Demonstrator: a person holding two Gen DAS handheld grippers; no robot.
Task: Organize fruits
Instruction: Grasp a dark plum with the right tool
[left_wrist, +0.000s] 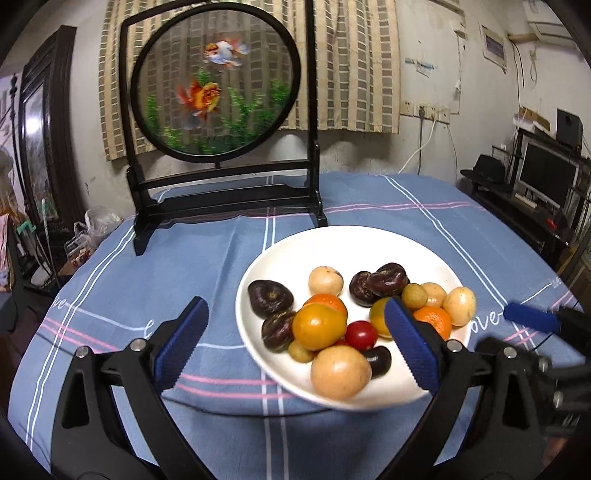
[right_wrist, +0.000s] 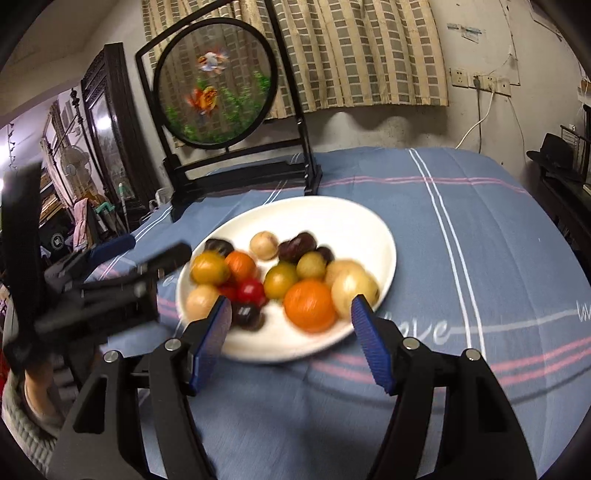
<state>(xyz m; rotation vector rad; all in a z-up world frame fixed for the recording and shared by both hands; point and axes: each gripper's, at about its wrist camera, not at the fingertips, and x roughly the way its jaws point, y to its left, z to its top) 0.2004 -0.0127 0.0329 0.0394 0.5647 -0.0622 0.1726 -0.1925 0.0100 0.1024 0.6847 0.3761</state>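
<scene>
A white plate (left_wrist: 291, 251) on the blue tablecloth holds several mixed fruits: orange mandarins (left_wrist: 433, 320), yellow-orange fruits (left_wrist: 318, 326), pale round fruits (left_wrist: 340, 372), dark purple fruits (left_wrist: 269, 297) and a red tomato (left_wrist: 361, 334). My left gripper (left_wrist: 295, 339) is open and empty, its jaws standing wide above the plate's near left side. My right gripper (right_wrist: 291, 332) is open and empty, just above the near rim of the plate (right_wrist: 332, 218), close to a mandarin (right_wrist: 309, 304). The left gripper also shows in the right wrist view (right_wrist: 110, 273), and one of the right gripper's fingers in the left wrist view (left_wrist: 532, 318).
A black-framed round goldfish screen (left_wrist: 218, 92) stands at the back of the table. The blue striped cloth (left_wrist: 184, 273) covers the round table. Cluttered shelves and a monitor (left_wrist: 546, 173) stand off to the right, dark furniture (left_wrist: 40, 122) to the left.
</scene>
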